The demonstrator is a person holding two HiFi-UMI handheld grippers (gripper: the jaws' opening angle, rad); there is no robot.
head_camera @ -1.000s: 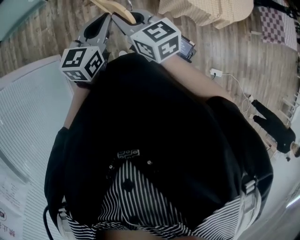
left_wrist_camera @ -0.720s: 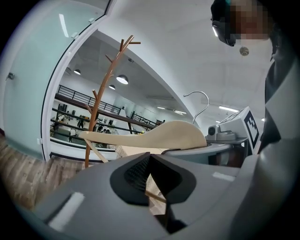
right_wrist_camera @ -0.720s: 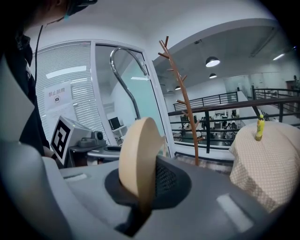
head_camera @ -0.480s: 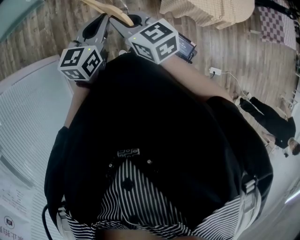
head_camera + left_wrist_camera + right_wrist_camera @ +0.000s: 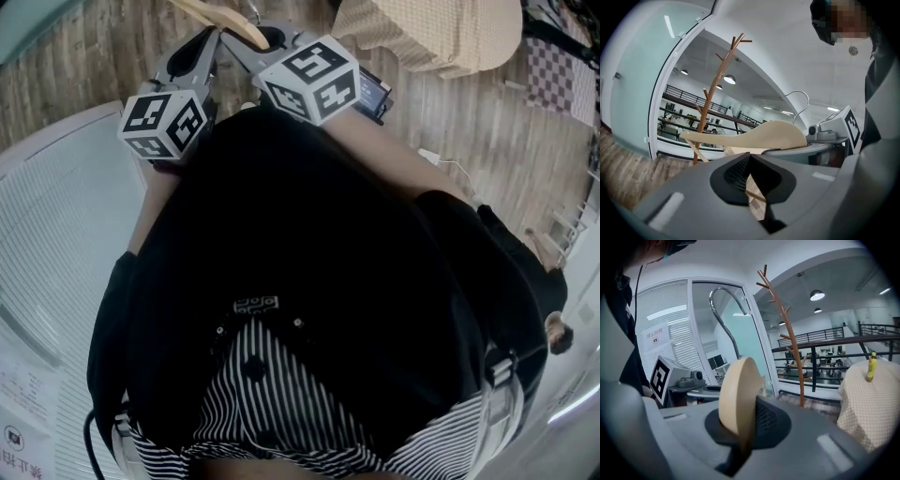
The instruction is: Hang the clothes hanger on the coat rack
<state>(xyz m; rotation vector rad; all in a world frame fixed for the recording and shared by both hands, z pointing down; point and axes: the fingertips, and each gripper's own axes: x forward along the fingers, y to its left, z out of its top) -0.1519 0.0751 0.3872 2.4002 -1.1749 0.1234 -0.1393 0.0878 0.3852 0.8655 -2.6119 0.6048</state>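
- Wood-plank floor [image 5: 623,164]; brown coat rack [image 5: 711,96] stands near glass wall [image 5: 633,93].
- Left gripper [image 5: 749,180] pinches thin crossbar of clothes hanger [image 5: 759,135].
- Right gripper [image 5: 742,432] clamps its wooden body.

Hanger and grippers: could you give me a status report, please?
Left gripper shut on hanger, thin bar; right gripper shut on its wooden shoulder. Hanger not yet on coat rack. Path looks clear.

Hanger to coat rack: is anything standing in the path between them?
Nothing visible does. The hanger, clamped in the right gripper, faces the coat rack directly; the cloth-covered table stands off to the rack's right.
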